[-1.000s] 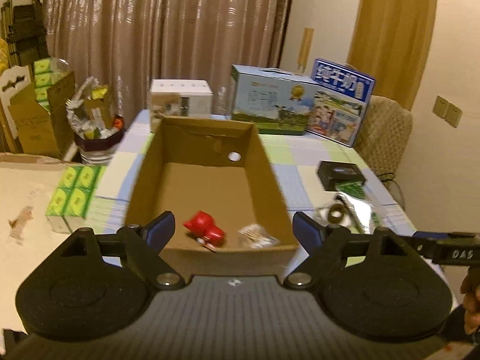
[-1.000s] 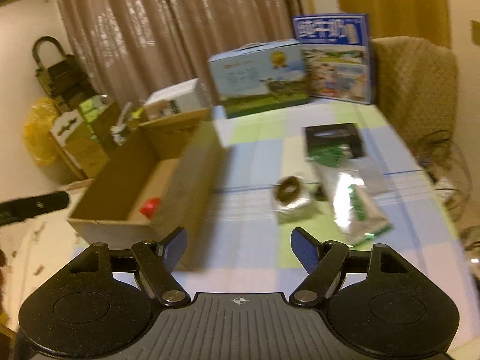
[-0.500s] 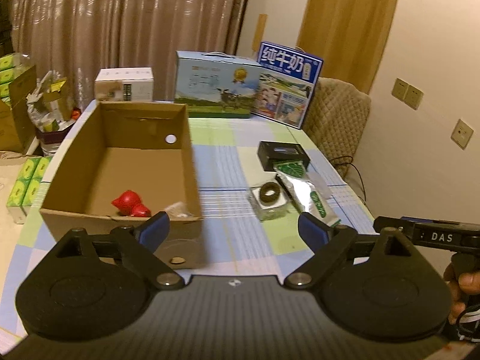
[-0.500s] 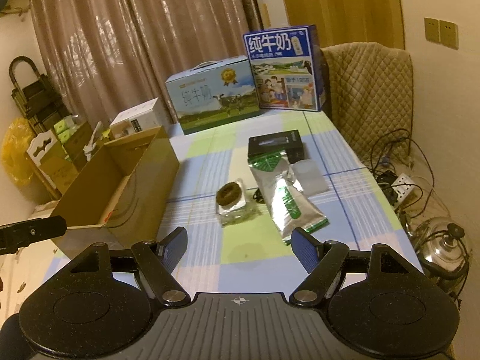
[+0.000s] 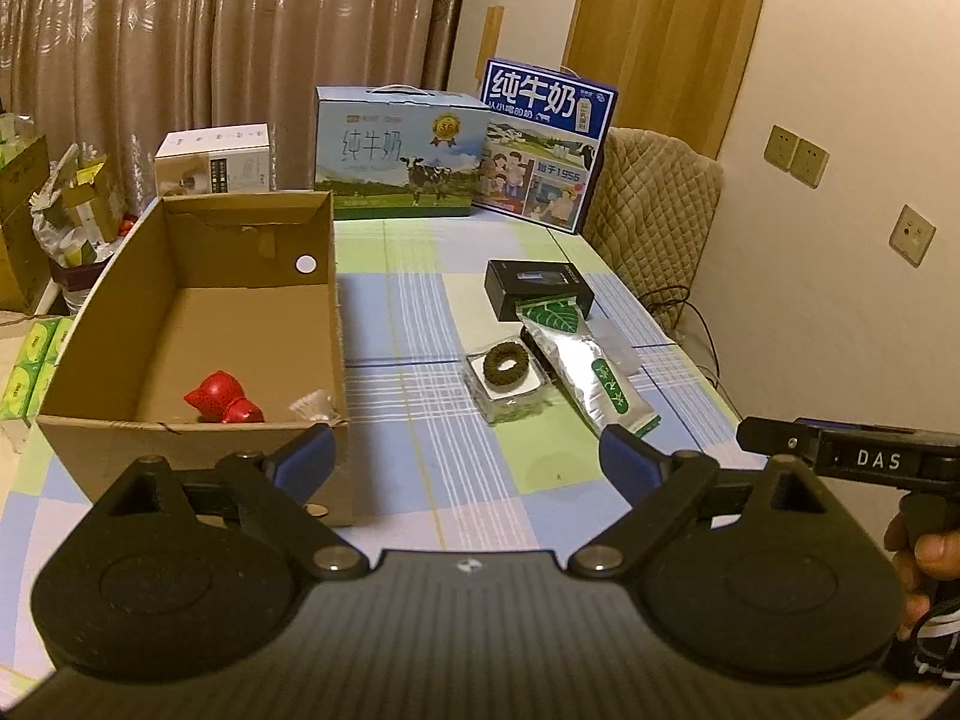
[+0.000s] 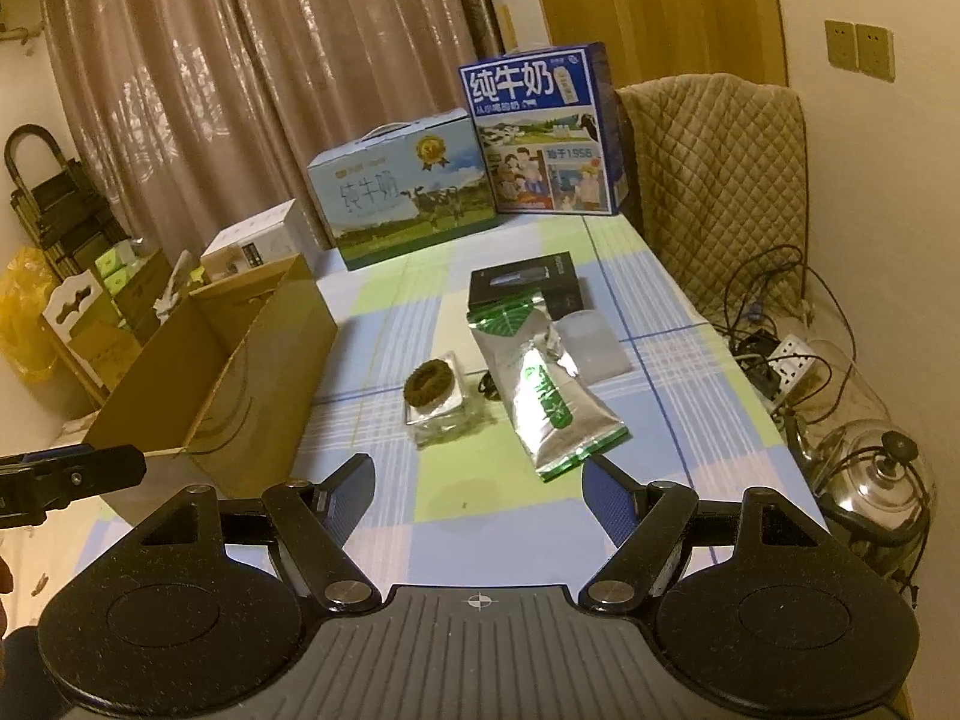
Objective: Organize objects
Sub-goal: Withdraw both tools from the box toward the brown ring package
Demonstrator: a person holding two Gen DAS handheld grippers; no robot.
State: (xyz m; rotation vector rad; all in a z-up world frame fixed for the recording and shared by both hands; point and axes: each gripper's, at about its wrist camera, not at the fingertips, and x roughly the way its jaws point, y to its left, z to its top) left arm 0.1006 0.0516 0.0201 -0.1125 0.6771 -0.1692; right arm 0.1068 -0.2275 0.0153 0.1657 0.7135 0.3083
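Note:
An open cardboard box point(image 5: 333, 324) point(image 6: 240, 372) stands on the left of the table. Inside it lie a red toy point(image 5: 221, 398) and a small clear wrapper point(image 5: 311, 404). To its right on the checked cloth lie a clear packet with a dark ring point(image 5: 507, 367) point(image 6: 433, 396), a silver-green pouch point(image 5: 591, 369) point(image 6: 549, 387), a black box point(image 5: 537, 288) point(image 6: 525, 288) and a white pad point(image 6: 591, 345). My left gripper point(image 5: 465, 459) is open and empty near the table's front edge. My right gripper point(image 6: 477, 489) is open and empty, short of the packet and pouch.
Two milk cartons point(image 5: 396, 156) point(image 5: 543, 144) and a white box point(image 5: 213, 159) stand at the table's far edge. A quilted chair point(image 6: 717, 180) sits at the right. Cables, a power strip point(image 6: 792, 360) and a glass pot point(image 6: 873, 480) lie right of the table.
Both grippers have pulled back and swung right. The left view moved off the cardboard box to take in the table; the packet and pouch now lie farther from the right gripper.

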